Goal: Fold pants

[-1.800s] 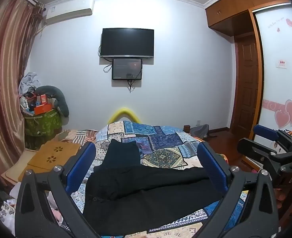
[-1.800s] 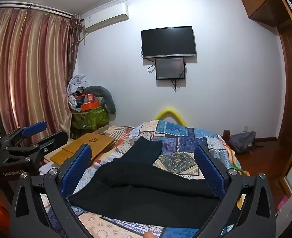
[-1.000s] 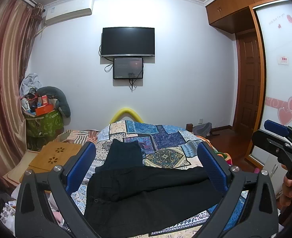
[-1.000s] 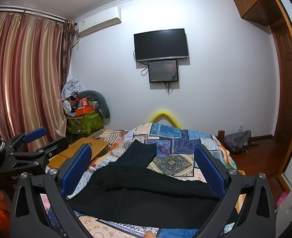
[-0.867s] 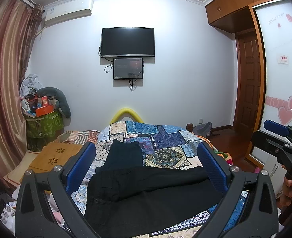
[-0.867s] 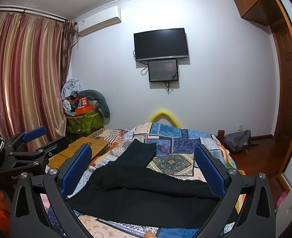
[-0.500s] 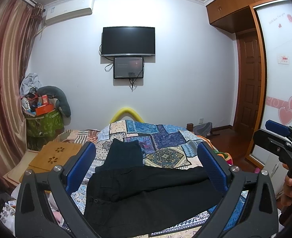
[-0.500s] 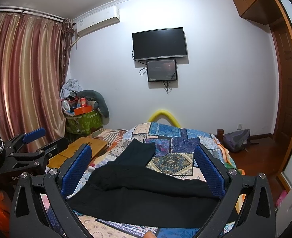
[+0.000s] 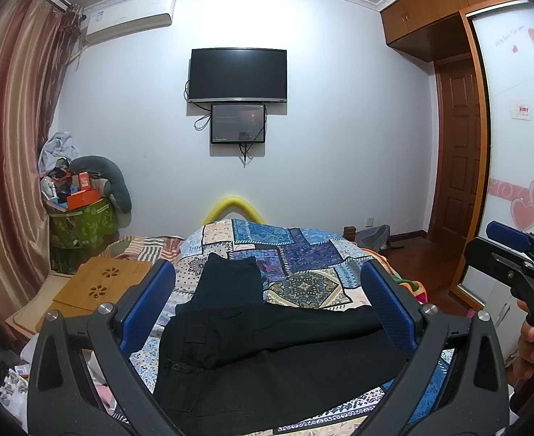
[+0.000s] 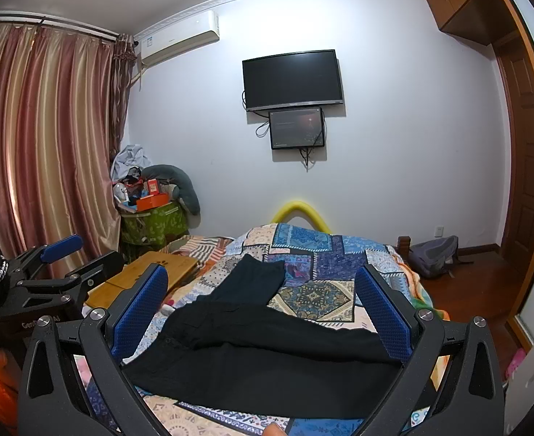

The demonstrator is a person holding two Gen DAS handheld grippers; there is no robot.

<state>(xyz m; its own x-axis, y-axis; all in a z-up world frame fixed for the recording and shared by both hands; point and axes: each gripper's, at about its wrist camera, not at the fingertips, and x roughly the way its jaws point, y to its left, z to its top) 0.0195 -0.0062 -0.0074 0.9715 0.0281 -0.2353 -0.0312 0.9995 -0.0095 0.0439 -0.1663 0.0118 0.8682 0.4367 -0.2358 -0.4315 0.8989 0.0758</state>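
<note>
We hold the left gripper point(image 9: 267, 305) and right gripper point(image 10: 261, 307) above the bed point(image 9: 303, 254), fingers spread and empty. The black pants point(image 9: 267, 356) lie unfolded across the quilt, so we judge folding hasn't begun; next we must lower and pinch an edge.

The pants point(image 9: 267, 356) run hidden behind the left hand-held gripper point(image 9: 267, 312) frame.

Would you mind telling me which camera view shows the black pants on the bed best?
The left wrist view: the pants face it head-on, with the waist button and pocket seams showing and one leg running away up the quilt. The right wrist view shows the same pants obliquely, with less seam detail.
</note>
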